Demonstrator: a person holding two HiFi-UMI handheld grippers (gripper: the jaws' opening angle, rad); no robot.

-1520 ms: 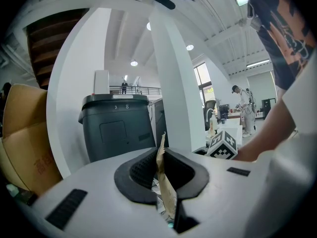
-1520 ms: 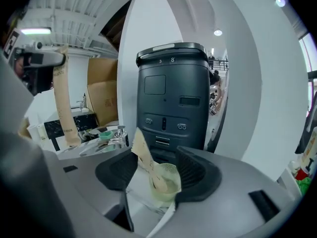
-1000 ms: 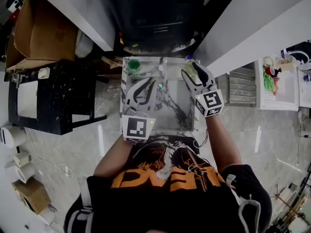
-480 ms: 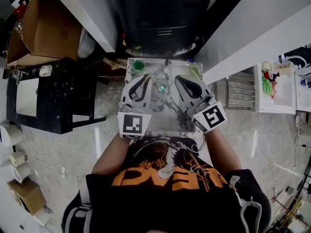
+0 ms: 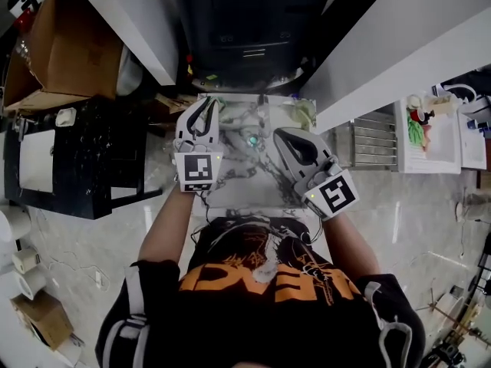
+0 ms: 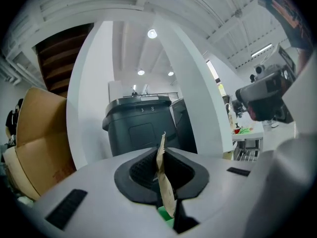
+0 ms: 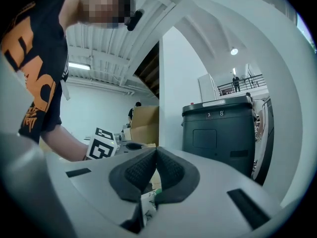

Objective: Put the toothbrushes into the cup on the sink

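A small marble sink top (image 5: 253, 186) lies straight ahead in the head view. My left gripper (image 5: 204, 103) reaches to its back left corner, where a bit of the green cup (image 5: 219, 100) shows beside the tips. In the left gripper view the left gripper (image 6: 162, 170) is shut on a thin beige wrapped toothbrush (image 6: 164, 182) standing upright between the pads, with green (image 6: 166, 217) just below. My right gripper (image 5: 284, 135) hovers over the sink's right side. Its pads (image 7: 168, 171) are pressed together with nothing between them. A teal spot (image 5: 252, 139) sits in the basin.
A pale cup (image 5: 305, 112) stands at the sink's back right, and a faucet (image 5: 261, 106) at the back middle. A dark bin (image 5: 245, 44) stands behind the sink between two white walls. A black table (image 5: 77, 159) and cardboard box (image 5: 73, 52) are at the left, a slatted rack (image 5: 376, 140) at the right.
My left gripper has moved from the sink's front left to the back left corner over the green cup. The right gripper pulled back from the back right corner and shut.
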